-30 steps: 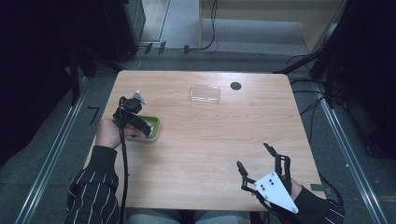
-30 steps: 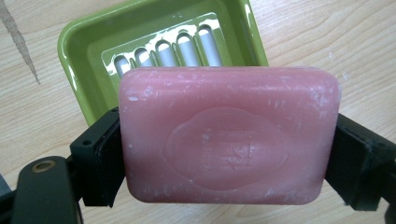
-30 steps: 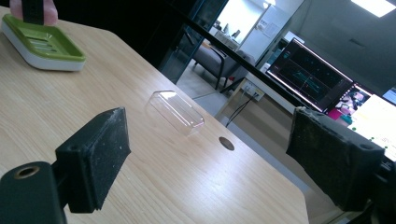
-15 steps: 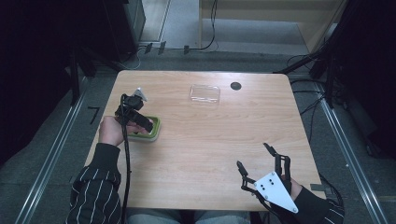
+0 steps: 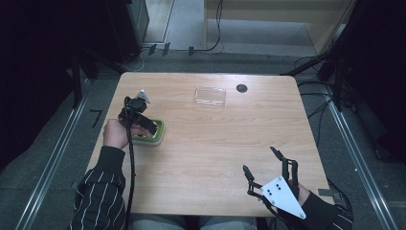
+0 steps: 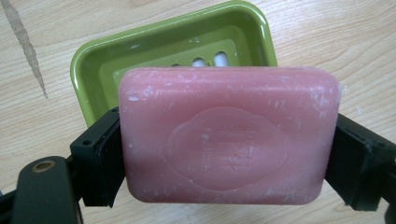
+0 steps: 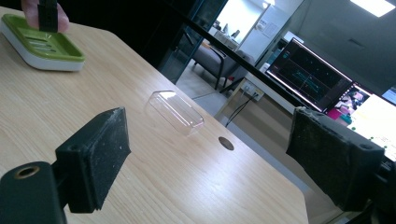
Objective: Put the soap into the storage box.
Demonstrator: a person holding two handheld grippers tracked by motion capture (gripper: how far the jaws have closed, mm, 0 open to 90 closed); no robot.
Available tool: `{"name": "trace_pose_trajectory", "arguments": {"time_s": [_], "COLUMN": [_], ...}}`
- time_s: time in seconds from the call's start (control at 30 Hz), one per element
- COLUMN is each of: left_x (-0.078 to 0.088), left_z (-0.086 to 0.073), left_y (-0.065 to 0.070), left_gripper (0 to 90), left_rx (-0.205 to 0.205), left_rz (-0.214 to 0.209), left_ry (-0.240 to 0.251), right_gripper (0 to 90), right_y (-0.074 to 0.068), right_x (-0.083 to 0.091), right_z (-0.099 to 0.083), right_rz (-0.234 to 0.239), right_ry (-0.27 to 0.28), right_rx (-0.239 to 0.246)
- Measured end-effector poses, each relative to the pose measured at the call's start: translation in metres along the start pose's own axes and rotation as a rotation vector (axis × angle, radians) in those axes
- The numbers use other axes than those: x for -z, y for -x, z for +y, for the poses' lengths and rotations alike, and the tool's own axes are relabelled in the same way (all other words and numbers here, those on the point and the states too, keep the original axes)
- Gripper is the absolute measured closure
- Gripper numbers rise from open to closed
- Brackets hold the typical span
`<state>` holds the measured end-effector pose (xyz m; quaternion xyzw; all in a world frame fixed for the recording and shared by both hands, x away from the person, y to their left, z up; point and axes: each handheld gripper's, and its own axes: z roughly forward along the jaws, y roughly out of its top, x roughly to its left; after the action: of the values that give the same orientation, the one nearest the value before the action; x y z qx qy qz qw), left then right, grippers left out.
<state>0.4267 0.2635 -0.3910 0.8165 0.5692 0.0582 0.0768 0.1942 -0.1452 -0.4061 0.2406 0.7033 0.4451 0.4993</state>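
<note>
Firmly, left gripper point(image 6: 229, 154) clamps pink soap point(image 6: 229, 135)

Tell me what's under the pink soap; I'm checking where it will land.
Under the pink soap, gripped by the left gripper, sits the green soap dish; its slotted floor is mostly covered.

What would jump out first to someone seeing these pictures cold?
Probably the pink soap bar, clamped between the left gripper's black jaws just above a green soap dish near the table's left edge. Next, the right gripper with its jaws spread wide and nothing between them at the near right corner. A clear plastic lid lies alone toward the far side.
</note>
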Motion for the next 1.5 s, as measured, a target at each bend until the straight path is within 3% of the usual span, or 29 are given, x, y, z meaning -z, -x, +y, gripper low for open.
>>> {"name": "trace_pose_trajectory", "arguments": {"time_s": [0.5, 0.77, 1.5], "left_x": [-0.009, -0.015, -0.036], "left_z": [0.005, 0.007, 0.014], "left_y": [0.002, -0.004, -0.012], "left_gripper": [14.0, 14.0, 13.9], "left_rx": [-0.001, 0.042, 0.083], "left_rz": [0.016, 0.033, 0.032], "left_ry": [-0.018, -0.008, -0.042], "right_gripper": [13.2, 13.2, 13.2], "right_y": [0.0, 0.0, 0.0], "right_x": [0.0, 0.0, 0.0], "right_z": [0.0, 0.0, 0.0], "right_rz": [-0.003, -0.001, -0.002], "right_ry": [0.001, 0.0, 0.0], "right_rx": [-0.005, -0.001, -0.001]}}
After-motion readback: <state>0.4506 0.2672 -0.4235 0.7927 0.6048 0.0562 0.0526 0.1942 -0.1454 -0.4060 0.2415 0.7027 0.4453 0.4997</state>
